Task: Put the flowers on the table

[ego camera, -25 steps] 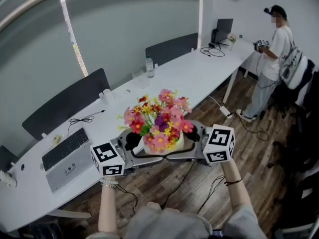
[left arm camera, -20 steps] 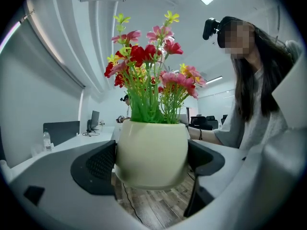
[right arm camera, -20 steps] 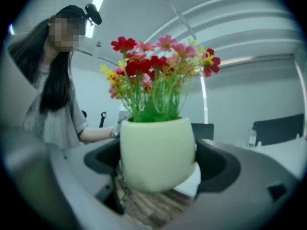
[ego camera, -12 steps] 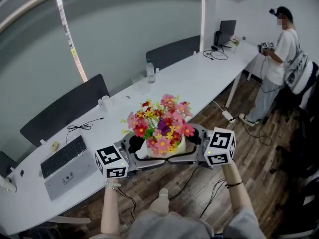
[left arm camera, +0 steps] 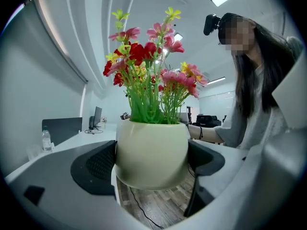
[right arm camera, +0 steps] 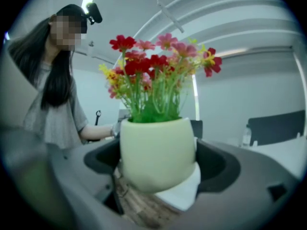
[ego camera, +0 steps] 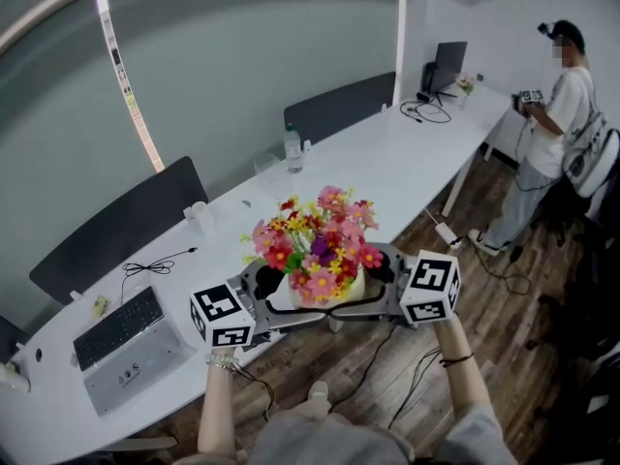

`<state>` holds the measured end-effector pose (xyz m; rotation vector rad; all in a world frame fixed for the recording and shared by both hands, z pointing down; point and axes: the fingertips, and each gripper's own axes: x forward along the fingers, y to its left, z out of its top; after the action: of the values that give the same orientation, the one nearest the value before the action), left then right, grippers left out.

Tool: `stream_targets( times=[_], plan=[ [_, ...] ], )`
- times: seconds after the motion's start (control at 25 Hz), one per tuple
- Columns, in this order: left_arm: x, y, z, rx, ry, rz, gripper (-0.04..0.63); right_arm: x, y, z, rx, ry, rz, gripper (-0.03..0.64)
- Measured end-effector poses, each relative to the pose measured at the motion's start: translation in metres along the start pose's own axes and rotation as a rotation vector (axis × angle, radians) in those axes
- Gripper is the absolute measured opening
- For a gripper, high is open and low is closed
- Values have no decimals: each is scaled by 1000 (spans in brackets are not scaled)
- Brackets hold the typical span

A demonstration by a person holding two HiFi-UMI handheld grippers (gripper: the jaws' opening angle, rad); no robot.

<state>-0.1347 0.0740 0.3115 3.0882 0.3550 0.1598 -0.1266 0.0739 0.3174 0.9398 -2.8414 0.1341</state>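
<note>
The pot of flowers (ego camera: 320, 260) was held in the air at the near edge of the white table (ego camera: 387, 163), with wooden floor (left arm camera: 153, 202) seen beneath it. It was clamped from both sides. The left gripper (ego camera: 260, 291) and right gripper (ego camera: 384, 277) were each closed wide round the cream pot, jaws pressed to its sides. Both forearms were stretched forward, level.

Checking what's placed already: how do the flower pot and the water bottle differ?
The flower pot is clamped in the air by the left hand-held gripper and right hand-held gripper; the water bottle stands on the table. The pot is cream and opaque; the bottle is clear. Both are upright.
</note>
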Motion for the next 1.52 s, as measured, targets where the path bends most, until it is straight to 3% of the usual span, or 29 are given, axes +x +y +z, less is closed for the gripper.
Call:
stream_targets(
  times=[0.52,0.96,1.32,1.52],
  plan=[
    [11,89,-8,-24,-14,-56,456,27,-85,-5,25,28,-51,471],
    [15,135,-13,-5,-12,-67,456,43,-129,-7,2,35,-67,471],
    [48,169,-24,-28,9,-2,456,32,-173,-23,5,61,5,471],
    [97,201,-8,-48,11,75,456,-2,-222,-17,3,81,85,471]
  ],
)
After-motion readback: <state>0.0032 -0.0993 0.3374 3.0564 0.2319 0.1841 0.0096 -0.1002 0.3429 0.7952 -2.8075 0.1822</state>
